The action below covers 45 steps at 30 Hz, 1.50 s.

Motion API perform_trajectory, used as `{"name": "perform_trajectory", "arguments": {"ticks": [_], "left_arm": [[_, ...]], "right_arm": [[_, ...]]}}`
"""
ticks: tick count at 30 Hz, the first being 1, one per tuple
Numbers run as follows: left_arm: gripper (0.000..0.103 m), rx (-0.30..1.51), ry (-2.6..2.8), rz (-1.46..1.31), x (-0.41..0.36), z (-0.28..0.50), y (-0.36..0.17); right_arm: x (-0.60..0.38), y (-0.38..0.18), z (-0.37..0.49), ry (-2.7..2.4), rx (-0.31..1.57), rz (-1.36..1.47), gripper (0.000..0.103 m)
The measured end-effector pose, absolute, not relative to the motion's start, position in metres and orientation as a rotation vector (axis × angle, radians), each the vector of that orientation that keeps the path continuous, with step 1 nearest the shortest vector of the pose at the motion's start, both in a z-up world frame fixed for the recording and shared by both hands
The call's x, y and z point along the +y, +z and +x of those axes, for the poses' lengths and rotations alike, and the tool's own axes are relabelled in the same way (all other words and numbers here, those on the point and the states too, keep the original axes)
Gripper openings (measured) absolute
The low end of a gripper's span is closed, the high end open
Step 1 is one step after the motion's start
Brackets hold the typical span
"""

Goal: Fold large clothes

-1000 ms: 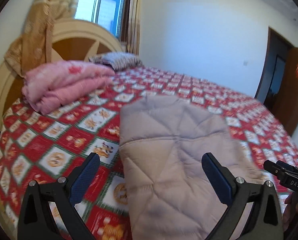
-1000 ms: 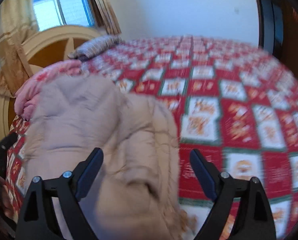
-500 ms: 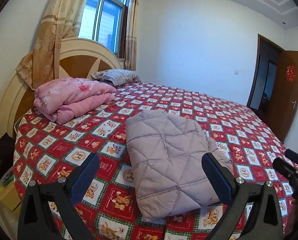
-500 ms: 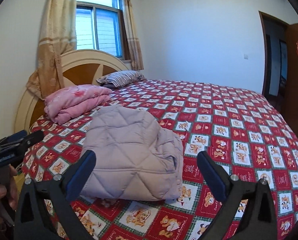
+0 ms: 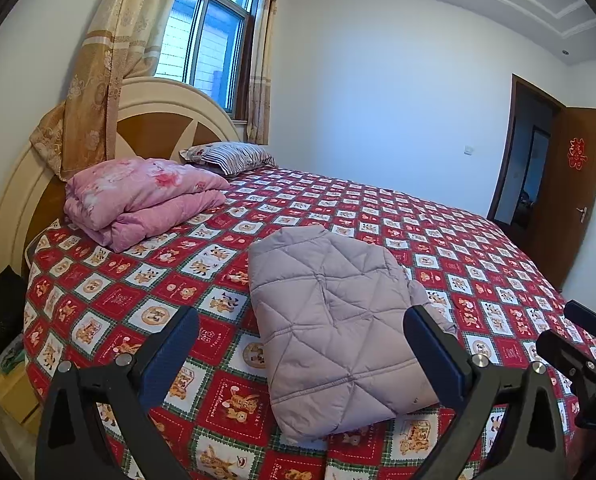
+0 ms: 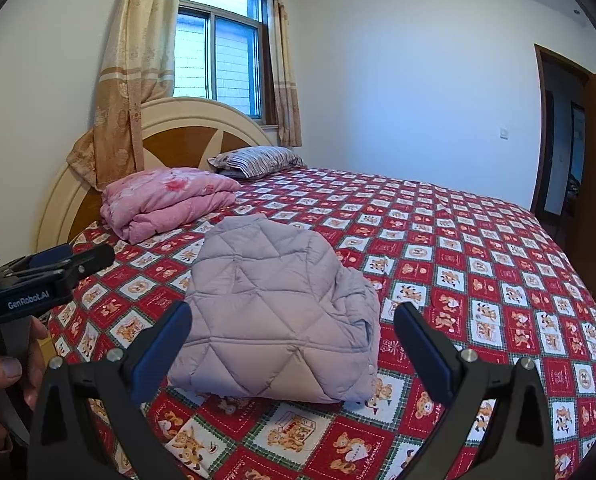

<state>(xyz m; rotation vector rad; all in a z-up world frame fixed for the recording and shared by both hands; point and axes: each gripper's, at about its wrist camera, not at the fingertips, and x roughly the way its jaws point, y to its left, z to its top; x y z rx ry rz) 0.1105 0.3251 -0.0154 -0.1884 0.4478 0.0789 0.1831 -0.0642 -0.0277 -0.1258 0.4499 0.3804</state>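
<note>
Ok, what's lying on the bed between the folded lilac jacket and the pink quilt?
Nothing: only bare patterned bedspread separates the lilac jacket from the pink quilt, clear in both wrist views.

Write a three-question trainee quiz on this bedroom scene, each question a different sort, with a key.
1. True or false: the quilted jacket lies folded on the bedspread.
2. What sits nearest the headboard? A) pink quilt B) laptop C) shoes
3. Fill in: both the left gripper and the right gripper are ____.

Key: 1 true; 2 A; 3 open.
</note>
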Motion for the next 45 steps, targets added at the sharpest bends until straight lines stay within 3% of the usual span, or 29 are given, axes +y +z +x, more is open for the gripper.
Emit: {"name": "perform_trajectory", "arguments": {"ticks": [45], "left_arm": [[0.102, 0.444, 0.1, -0.18, 0.3272, 0.1119, -0.0152]], "right_arm": [[-0.0592, -0.0179, 0.1734, 0.387, 0.418, -0.097, 0.103]]}}
